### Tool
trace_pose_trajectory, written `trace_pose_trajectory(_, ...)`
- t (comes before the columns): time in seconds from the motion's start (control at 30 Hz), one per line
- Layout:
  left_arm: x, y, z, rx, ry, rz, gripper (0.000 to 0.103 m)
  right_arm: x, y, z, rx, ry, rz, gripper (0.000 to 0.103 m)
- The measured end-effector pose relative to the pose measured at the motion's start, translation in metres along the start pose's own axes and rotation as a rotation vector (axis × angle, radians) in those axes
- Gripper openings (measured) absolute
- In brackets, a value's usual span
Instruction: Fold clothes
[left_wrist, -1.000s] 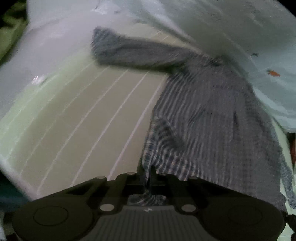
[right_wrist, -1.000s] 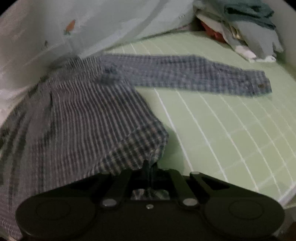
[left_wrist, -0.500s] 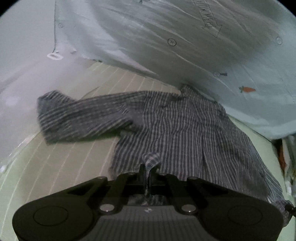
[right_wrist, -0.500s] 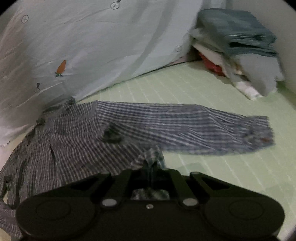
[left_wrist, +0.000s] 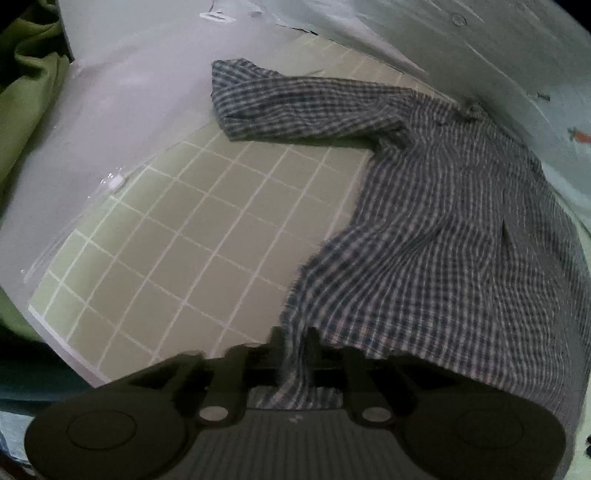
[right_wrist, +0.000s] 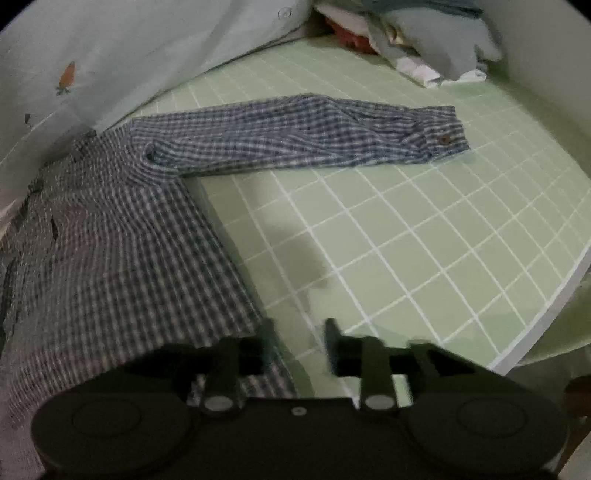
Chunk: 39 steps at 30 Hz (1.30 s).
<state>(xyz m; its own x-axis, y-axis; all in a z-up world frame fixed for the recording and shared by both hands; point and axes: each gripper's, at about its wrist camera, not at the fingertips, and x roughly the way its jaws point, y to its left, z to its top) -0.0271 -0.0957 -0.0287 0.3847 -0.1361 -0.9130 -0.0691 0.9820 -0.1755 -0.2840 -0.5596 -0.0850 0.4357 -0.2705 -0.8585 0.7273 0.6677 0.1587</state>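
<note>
Releasing the hem after the spread

Both grippers are seen with their jaws just parted. The left gripper (left_wrist: 293, 345) has been opening, yet a strip of the checked shirt (left_wrist: 436, 229) is still threaded between its fingers; whether the pads still pinch it cannot be told. The right gripper (right_wrist: 299, 341) stands wider, with nothing between its fingers, the hem corner lying just beside its left finger. The shirt is spread back-up on the green gridded mat (right_wrist: 424, 258), collar toward the far edge against the pale sheet (right_wrist: 155, 48), one sleeve (left_wrist: 295, 107) reaching toward the far left corner, the other sleeve (right_wrist: 303, 140) stretched toward the right edge, near the stack of folded clothes (right_wrist: 424, 40). The release is best finished by opening the left jaws fully before the gripper is lifted, so that the hem is not dragged and rucked. The wavy lower left hem should probably be smoothed before a sleeve is folded in.
</note>
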Motion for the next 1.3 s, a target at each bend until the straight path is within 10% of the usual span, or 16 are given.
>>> trace_pose_trajectory(0.53,0.017,-0.020,-0.016,0.096,0.003,0.130,0.069,0.034,0.044,-0.018,-0.231,0.031,-0.033,0.071)
trace_pose_trajectory(0.8,-0.008,-0.051,-0.011,0.085,-0.116,0.122,0.090,0.025,-0.004,0.033,-0.015,-0.113,-0.046,0.085)
trace_pose_trajectory(1.3,-0.025,-0.128,-0.025,0.119,-0.172,0.262,0.091,0.098,-0.096,0.139,-0.030,-0.183,-0.427,0.090)
